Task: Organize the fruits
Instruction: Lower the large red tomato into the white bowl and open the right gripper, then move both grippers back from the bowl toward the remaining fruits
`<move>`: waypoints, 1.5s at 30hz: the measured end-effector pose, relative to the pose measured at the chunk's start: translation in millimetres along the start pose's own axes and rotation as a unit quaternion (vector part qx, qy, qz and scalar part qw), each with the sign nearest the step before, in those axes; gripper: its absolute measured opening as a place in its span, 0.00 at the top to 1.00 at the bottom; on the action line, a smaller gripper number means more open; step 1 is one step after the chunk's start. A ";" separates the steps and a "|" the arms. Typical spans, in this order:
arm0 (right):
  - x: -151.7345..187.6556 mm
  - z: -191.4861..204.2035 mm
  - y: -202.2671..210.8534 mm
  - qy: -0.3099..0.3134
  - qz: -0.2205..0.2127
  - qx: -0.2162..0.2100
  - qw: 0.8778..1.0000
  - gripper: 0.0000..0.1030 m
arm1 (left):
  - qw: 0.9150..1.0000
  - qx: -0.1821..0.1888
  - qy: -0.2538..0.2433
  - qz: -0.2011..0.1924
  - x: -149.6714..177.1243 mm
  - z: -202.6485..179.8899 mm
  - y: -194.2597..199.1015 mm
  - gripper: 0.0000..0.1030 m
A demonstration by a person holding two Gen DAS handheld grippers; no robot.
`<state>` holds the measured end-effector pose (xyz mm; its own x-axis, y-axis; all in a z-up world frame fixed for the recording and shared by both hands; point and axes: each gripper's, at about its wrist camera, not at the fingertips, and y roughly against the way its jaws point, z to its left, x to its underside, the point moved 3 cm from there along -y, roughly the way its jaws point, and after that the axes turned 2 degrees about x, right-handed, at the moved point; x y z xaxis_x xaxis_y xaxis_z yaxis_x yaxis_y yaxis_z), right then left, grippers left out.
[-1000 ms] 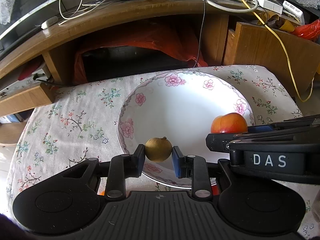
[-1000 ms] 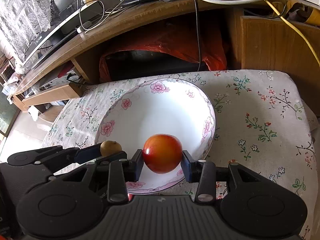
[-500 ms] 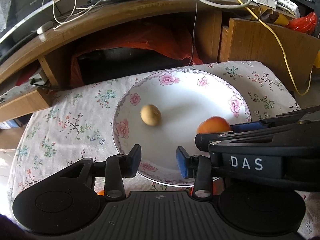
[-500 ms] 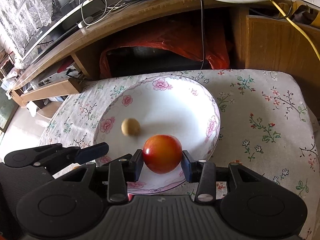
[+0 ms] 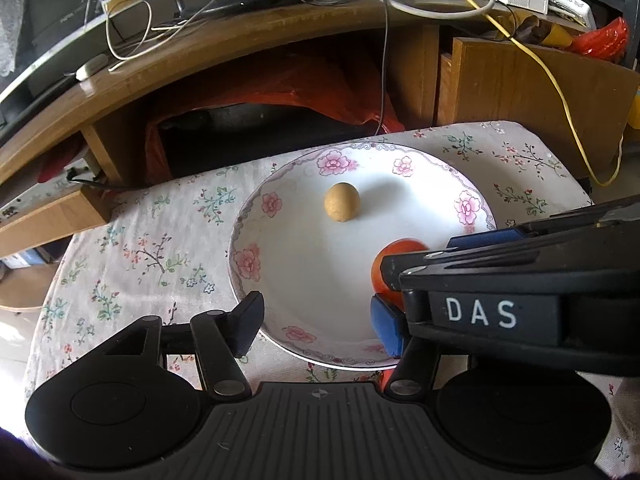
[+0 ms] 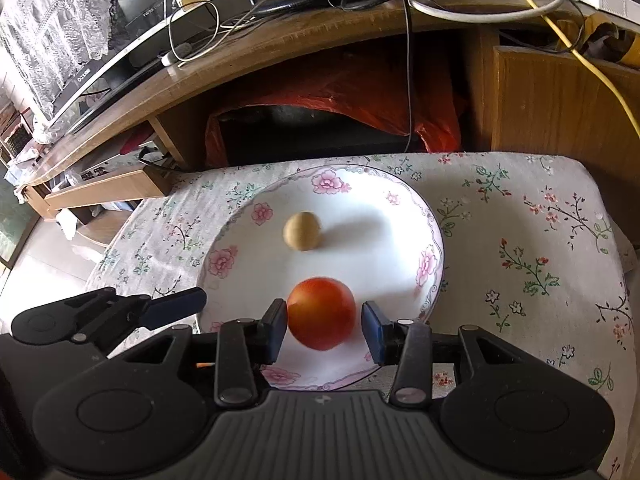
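Note:
A small tan fruit (image 5: 341, 202) lies loose in the white flowered plate (image 5: 280, 344), toward its far side. My left gripper (image 5: 318, 330) hovers over the plate's near rim; its jaws are opening and nothing is between them. A red-orange fruit (image 6: 322, 312) sits between the pads of my right gripper (image 6: 325, 332), slightly blurred. It touches the left pad, and a thin strip of plate shows between it and the right pad. In the left wrist view the right gripper's fingers (image 5: 486, 236) hide half of the red fruit (image 5: 394, 254). The tan fruit (image 6: 302, 231) and plate (image 6: 434, 240) also show in the right wrist view.
The plate rests on a floral cloth (image 6: 520, 248) over a low table. Behind it stand a curved wooden desk (image 5: 200, 52) strewn with cables, a red bag (image 6: 360, 92) beneath it, and a wooden panel (image 5: 520, 92) at the right. The left gripper's finger (image 6: 176, 305) reaches in at the left.
My left gripper has opened and let go of the tan fruit, which now lies farther back in the plate. The red fruit looks smaller and lower between the right pads.

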<state>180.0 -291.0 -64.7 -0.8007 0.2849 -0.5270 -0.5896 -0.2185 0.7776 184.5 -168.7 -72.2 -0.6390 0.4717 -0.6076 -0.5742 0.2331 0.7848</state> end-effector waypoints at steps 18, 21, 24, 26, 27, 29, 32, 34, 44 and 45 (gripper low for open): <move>-2.5 5.0 15.2 -0.008 -0.022 -0.007 1.000 0.59 | 1.000 -0.011 -0.007 -0.024 -1.8 -3.1 18.3 0.31; -1.7 7.9 19.2 -0.005 -0.027 -0.008 1.000 0.59 | 0.999 -0.016 -0.009 -0.029 -1.2 -2.4 23.2 0.31; -1.7 10.6 23.3 -0.002 -0.033 -0.007 0.999 0.59 | 0.999 -0.017 -0.010 -0.032 0.4 -1.3 27.1 0.30; -0.8 12.2 26.0 0.001 -0.035 -0.008 0.999 0.58 | 0.999 -0.019 -0.011 -0.033 1.1 -0.7 29.3 0.30; -0.3 13.2 27.4 0.001 -0.036 -0.009 0.999 0.58 | 0.999 -0.020 -0.011 -0.034 1.2 -0.4 30.3 0.30; 0.9 15.4 29.6 0.004 -0.036 -0.010 0.999 0.58 | 0.999 -0.021 -0.011 -0.036 1.6 0.0 32.3 0.30; 2.0 17.3 32.2 0.008 -0.039 -0.009 0.999 0.58 | 0.999 -0.023 -0.011 -0.039 2.6 1.3 35.7 0.29; 2.3 17.9 34.1 0.008 -0.041 -0.010 0.999 0.58 | 0.999 -0.023 -0.009 -0.040 3.3 2.5 37.7 0.29; 7.1 23.2 43.8 0.012 -0.046 -0.014 0.999 0.57 | 0.999 -0.026 -0.004 -0.043 7.6 6.4 48.1 0.28; 8.0 23.8 45.1 0.013 -0.046 -0.014 0.999 0.57 | 0.999 -0.026 -0.004 -0.044 7.9 6.4 49.3 0.28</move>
<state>149.6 -276.3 -25.7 -0.7451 0.2812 -0.6047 -0.6634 -0.2195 0.7153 154.4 -148.1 -37.5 -0.5812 0.4588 -0.6721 -0.6532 0.2296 0.7215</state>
